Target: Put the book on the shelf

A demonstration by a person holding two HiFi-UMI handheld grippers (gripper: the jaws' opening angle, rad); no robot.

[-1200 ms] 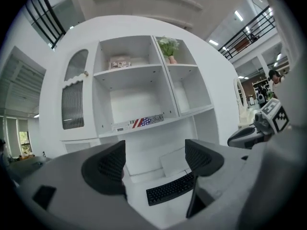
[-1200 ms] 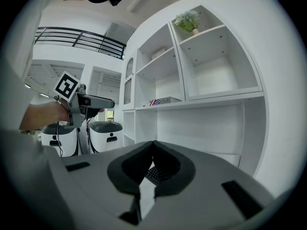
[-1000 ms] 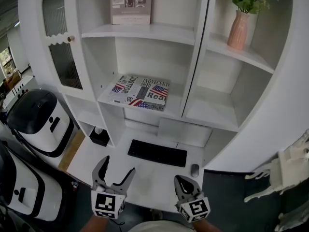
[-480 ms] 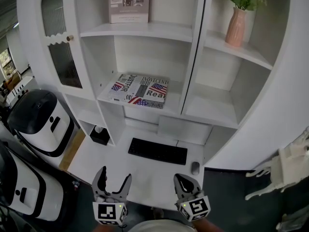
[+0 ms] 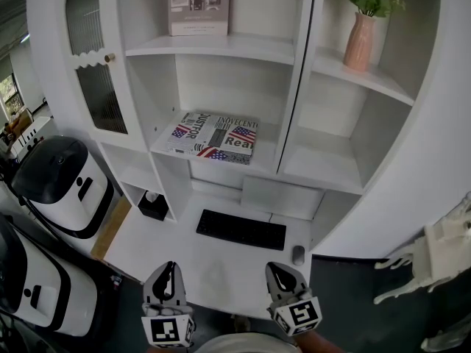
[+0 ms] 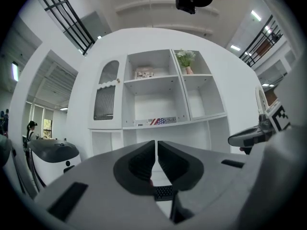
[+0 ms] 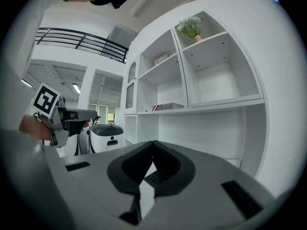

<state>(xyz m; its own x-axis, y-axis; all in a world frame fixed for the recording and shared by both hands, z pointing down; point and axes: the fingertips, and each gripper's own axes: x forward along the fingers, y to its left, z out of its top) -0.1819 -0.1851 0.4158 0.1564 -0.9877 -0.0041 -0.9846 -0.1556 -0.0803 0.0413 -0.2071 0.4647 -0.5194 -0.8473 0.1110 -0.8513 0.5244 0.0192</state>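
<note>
The book (image 5: pixel 215 138), with a flag-patterned cover, lies flat on the middle shelf of the white cabinet (image 5: pixel 294 87). It also shows far off as a thin strip, the book (image 6: pixel 156 121) in the left gripper view and the book (image 7: pixel 165 107) in the right gripper view. Both grippers hang low over the front of the desk, well short of the shelves. My left gripper (image 5: pixel 169 268) (image 6: pixel 156 143) is closing to a thin slit with nothing between its jaws. My right gripper (image 5: pixel 276 269) (image 7: pixel 153 143) is shut and empty too.
A black keyboard (image 5: pixel 241 230) and a mouse (image 5: pixel 297 256) lie on the white desk (image 5: pixel 158 241). A pink vase with a plant (image 5: pixel 360 43) stands top right, a framed print (image 5: pixel 199 6) top middle. White rounded machines (image 5: pixel 62 182) stand left, a white chair (image 5: pixel 441 252) right.
My left gripper's jaws have gone from wide open to shut and it has drawn back toward me. The right gripper and the book have not moved.
</note>
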